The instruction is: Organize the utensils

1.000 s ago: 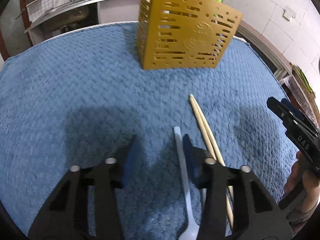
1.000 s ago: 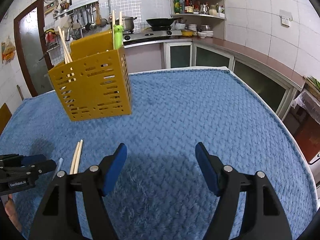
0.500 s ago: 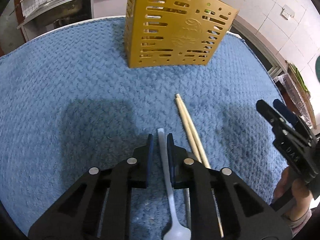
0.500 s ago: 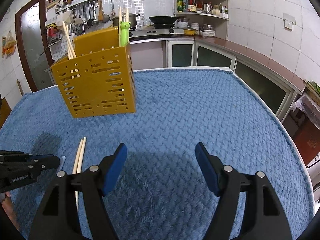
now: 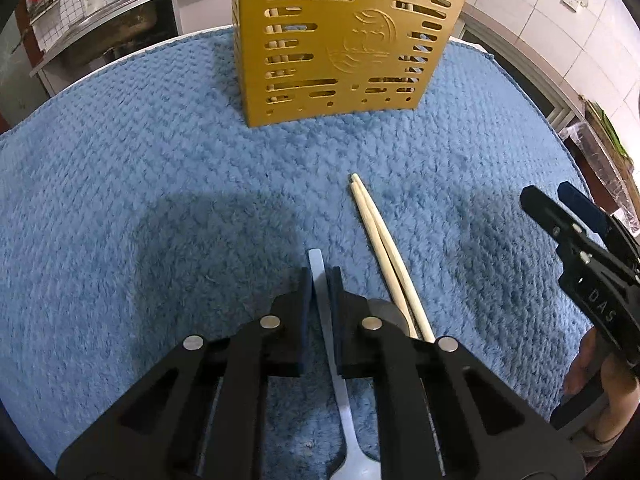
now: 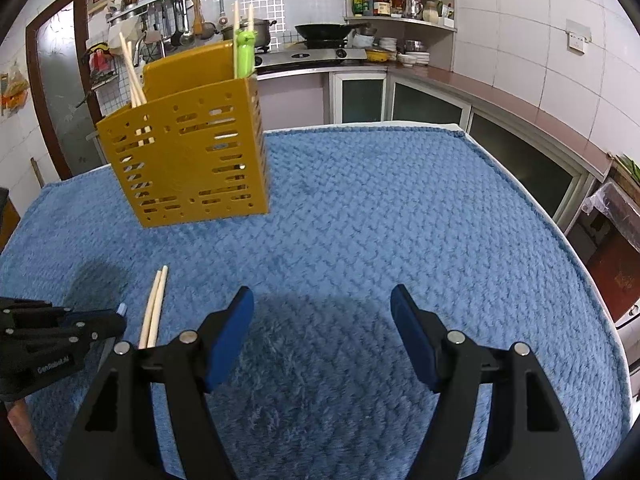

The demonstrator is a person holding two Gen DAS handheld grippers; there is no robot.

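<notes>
A metal spoon (image 5: pixel 345 408) lies on the blue cloth (image 5: pixel 120 200), handle pointing away from me. My left gripper (image 5: pixel 320 276) straddles the handle; its jaws are closing and both blue pads touch the handle's sides. Just right of it lie two wooden chopsticks (image 5: pixel 378 232), side by side. The yellow perforated utensil holder (image 5: pixel 340 40) stands upright beyond, with chopsticks and a green utensil (image 6: pixel 245 52) inside. My right gripper (image 6: pixel 322 304) hovers open over bare cloth with nothing between its fingers. It also shows at the right edge of the left wrist view (image 5: pixel 560 208).
A grey metal piece (image 5: pixel 386 310) peeks out under the left gripper's right finger, beside the chopsticks. The cloth covers the whole table, which ends at the right edge (image 6: pixel 560 240). Kitchen counters, a stove and shelves stand behind. A person's hand (image 5: pixel 600 380) holds the right gripper.
My left gripper shifted over the spoon handle and its jaws came together from wide open to gripping it. The holder looms closer in that view. The right gripper stayed still.
</notes>
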